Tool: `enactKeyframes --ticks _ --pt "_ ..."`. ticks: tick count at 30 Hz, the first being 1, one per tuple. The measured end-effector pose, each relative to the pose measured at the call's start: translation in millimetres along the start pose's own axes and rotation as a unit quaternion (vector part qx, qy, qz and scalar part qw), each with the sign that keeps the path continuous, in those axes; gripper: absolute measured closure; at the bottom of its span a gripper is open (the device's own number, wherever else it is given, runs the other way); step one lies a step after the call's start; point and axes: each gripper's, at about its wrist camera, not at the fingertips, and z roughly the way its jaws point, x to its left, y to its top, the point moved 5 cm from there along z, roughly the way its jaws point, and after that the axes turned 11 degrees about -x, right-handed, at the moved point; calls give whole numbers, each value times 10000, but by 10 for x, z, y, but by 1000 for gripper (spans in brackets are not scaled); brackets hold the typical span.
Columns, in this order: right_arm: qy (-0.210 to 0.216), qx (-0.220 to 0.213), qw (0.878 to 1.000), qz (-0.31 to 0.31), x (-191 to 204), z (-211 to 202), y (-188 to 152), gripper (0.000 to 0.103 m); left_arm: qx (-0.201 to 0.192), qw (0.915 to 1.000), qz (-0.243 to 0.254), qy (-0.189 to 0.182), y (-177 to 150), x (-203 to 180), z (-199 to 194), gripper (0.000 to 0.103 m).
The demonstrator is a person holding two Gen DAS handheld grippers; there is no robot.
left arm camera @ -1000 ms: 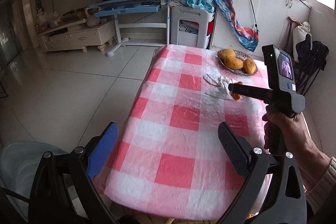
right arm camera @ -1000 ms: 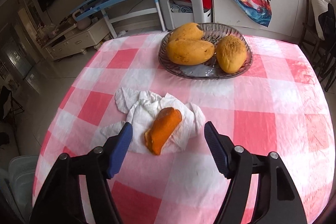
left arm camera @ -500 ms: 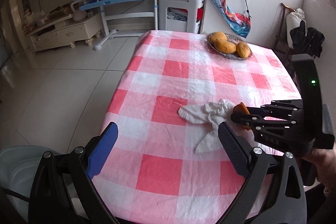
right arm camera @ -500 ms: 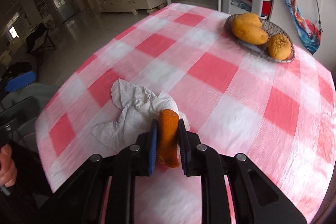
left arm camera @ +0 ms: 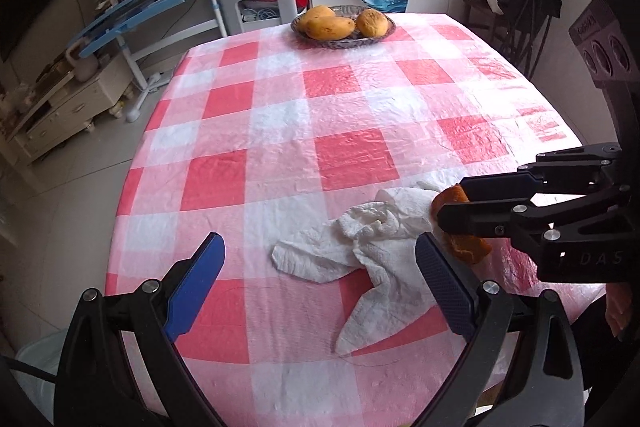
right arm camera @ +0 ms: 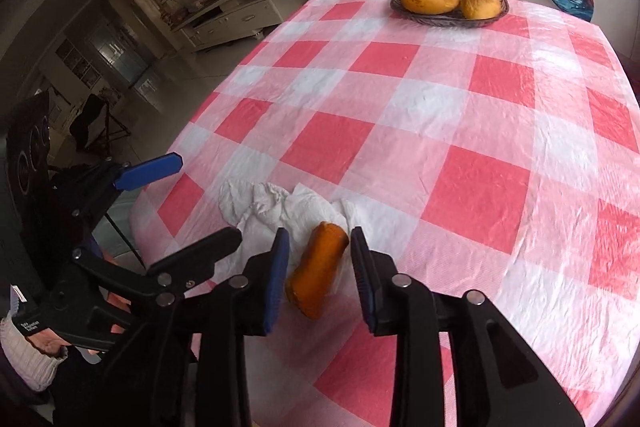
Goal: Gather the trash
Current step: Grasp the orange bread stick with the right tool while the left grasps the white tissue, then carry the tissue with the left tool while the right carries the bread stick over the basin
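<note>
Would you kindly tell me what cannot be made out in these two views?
Left wrist view: orange peel mostly covered by the right tool, whose jaws have just been opening with the peel between them.
Right wrist view: near edge of the tissue hidden behind the right tool.
Left wrist view: pale container at bottom left, cut off by the edge and the left tool; contents unseen.

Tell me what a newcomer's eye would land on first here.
The orange peel lies on the red-checked tablecloth between the fingers of the right gripper, which have just been opening off it. A crumpled white tissue sprawls beside it, and a bowl of mangoes sits at the far end.
</note>
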Motion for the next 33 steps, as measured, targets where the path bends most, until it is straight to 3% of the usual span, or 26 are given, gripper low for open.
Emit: enactKeyframes --ticks 6,9,12,15,19,23,27,33 --pt "-143 102 9991 -390 37 -2 -90 70 149 9990 428 -41 -39 -194 137 14" --pt "-247 102 9973 -677 92 18 -95 80 193 9986 462 -196 -54 -248 169 35" --pt "-337 -40 9970 -693 66 -38 -51 83 310 9974 253 -600 -57 -283 159 77" --pt "-409 -272 9975 -505 0 -145 8 85 357 9978 40 -563 -69 -198 150 91" --pt "-290 -542 9981 -89 -40 -322 -20 85 252 9958 -619 -633 -50 57 9 95" --pt "-3 -635 9980 -45 178 -441 -202 85 68 9912 -1091 -750 -58 259 -232 95" --pt "258 -480 9982 -257 522 -453 -502 85 -170 9892 -1208 -807 -101 326 -521 95" --pt "374 -59 9970 -680 923 -363 -947 85 -191 9868 -1371 -835 -390 321 -848 95"
